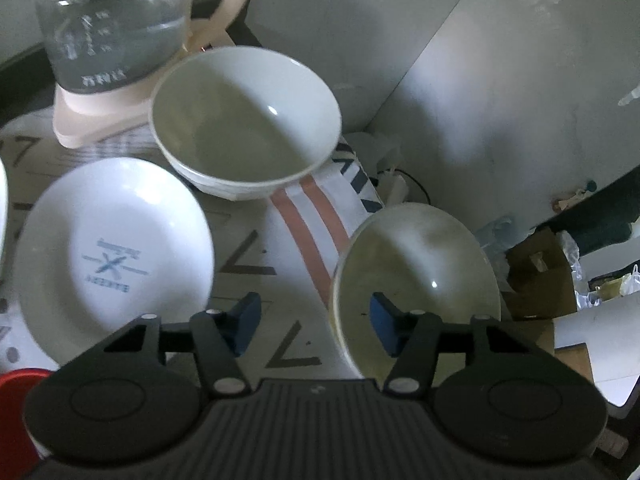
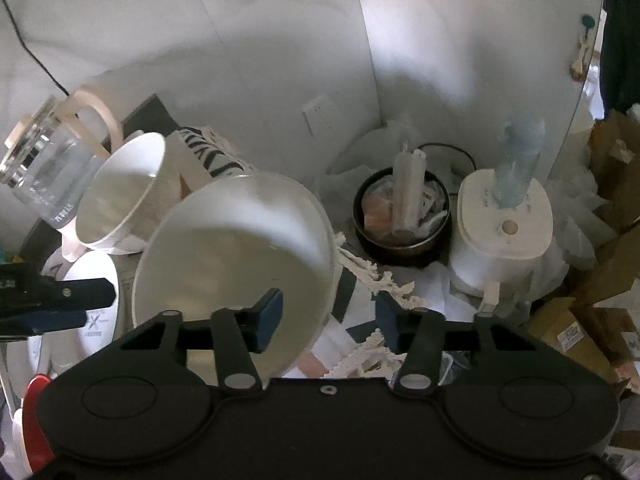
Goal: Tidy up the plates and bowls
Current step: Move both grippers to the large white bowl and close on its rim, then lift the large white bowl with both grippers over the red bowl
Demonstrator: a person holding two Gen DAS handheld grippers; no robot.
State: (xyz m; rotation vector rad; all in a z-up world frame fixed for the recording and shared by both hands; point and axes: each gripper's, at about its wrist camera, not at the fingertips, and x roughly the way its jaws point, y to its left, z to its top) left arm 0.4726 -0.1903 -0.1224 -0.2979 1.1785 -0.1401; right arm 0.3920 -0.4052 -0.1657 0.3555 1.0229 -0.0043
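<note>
Nothing is stacked yet, as far as these views show. On the patterned cloth [image 1: 256,264], the deep bowl [image 1: 244,120] sits at 12 o'clock, the printed plate [image 1: 116,244] at 9, and the shallow bowl [image 1: 416,280] at 4 (near the cloth's edge).

Left gripper [image 1: 316,322]: jaws apart, empty, its right finger inside the shallow bowl's rim.

Right gripper [image 2: 330,320]: jaws apart, straddling that bowl's rim, not clamped.

All sorting remains.

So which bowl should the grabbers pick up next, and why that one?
Probably the right gripper should ease forward and close on the rim of the near bowl. Its jaws are open, with one finger already in front of the bowl's inside and the other outside the rim. The left gripper is open too. The deep bowl sits farther back by the glass kettle.
</note>
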